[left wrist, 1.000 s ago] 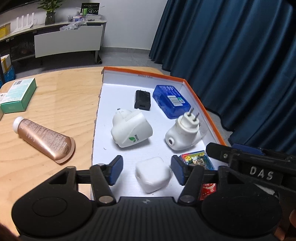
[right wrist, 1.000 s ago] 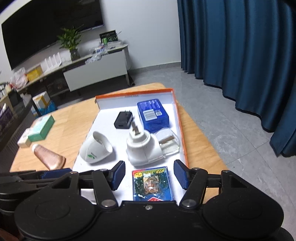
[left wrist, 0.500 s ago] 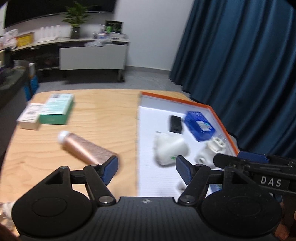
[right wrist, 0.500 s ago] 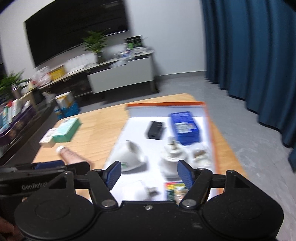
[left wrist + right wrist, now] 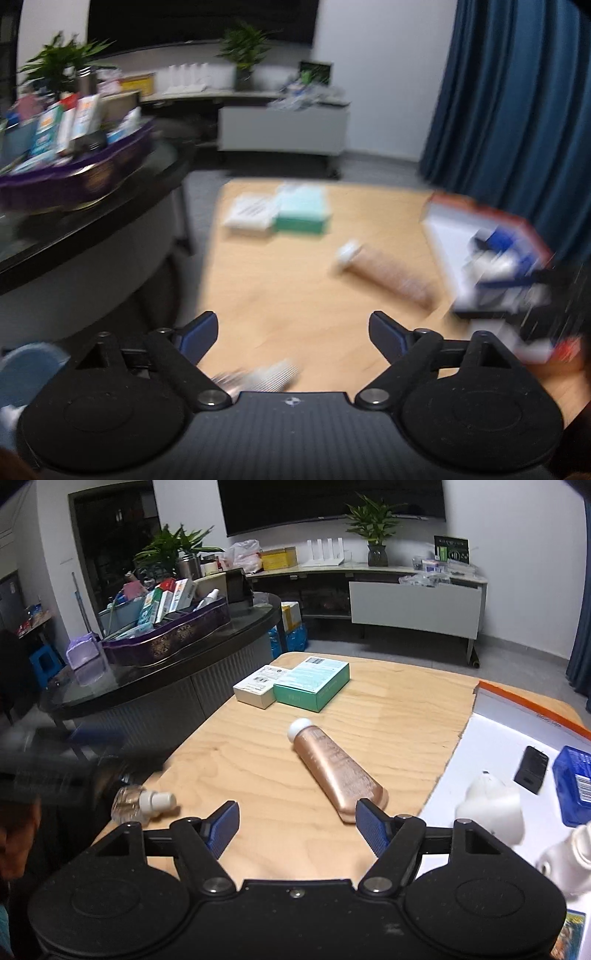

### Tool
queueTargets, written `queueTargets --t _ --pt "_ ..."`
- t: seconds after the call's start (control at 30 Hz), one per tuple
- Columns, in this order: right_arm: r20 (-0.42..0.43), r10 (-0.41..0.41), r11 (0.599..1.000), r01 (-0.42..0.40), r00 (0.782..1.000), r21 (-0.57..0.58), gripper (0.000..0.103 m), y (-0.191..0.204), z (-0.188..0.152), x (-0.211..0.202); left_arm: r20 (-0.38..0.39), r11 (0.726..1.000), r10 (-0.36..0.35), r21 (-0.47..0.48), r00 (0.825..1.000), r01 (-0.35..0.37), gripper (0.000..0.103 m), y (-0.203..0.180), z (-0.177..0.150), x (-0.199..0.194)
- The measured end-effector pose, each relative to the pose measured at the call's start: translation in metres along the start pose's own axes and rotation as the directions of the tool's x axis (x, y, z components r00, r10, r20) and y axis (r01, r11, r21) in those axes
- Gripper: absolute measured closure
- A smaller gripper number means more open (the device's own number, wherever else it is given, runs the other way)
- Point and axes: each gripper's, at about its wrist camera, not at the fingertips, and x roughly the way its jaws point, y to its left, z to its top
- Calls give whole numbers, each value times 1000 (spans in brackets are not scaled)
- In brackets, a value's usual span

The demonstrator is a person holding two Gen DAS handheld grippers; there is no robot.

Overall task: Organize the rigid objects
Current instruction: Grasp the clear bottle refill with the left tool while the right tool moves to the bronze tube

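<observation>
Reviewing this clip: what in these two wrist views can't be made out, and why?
- Left wrist view: contents of the orange-rimmed tray are smeared by motion blur; items unidentifiable.
- Left wrist view: a pale streaked object near the left gripper, blurred and partly behind its body.
- Right wrist view: the colourful packet is cut by the frame edge and the right gripper.
- Print on the teal box: too small.

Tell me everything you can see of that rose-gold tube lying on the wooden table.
The rose-gold tube lies flat on the bare wooden table, apart from the boxes and the white tray. It looks like a soft, metallic-finish squeeze tube with faint print, a round white cap pointing away from the camera and a flat crimped end nearest the right tool. Nothing grips it; the crimped end sits just beside the tool's right fingertip.
</observation>
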Motion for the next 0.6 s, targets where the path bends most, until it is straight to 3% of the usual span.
queueTargets --t 0.1,0.33,0.47,0.53,0.57,0.6 --pt "-1 9 1000 -9 1000 9 20 -1 3 4 -33 1000 0 -10 999 0 8 18 -19 5" --pt "-25 -8 999 9 1000 40 20 -6 6 15 -45 994 -26 108 999 30 9 23 -29 26" --pt "-28 -25 998 26 999 49 20 -9 11 21 -70 991 -65 113 995 72 37 26 -31 31" --pt "-27 -29 998 30 999 58 20 -11 13 23 -68 989 -80 119 995 88 43 26 -33 31" --pt "-27 -29 997 31 999 65 20 -13 14 24 -64 988 -77 125 995 85 52 25 -33 29" --pt "-28 -28 997 29 999 70 20 -13 14 26 -58 988 -76 130 995 83 52 24 -35 29"
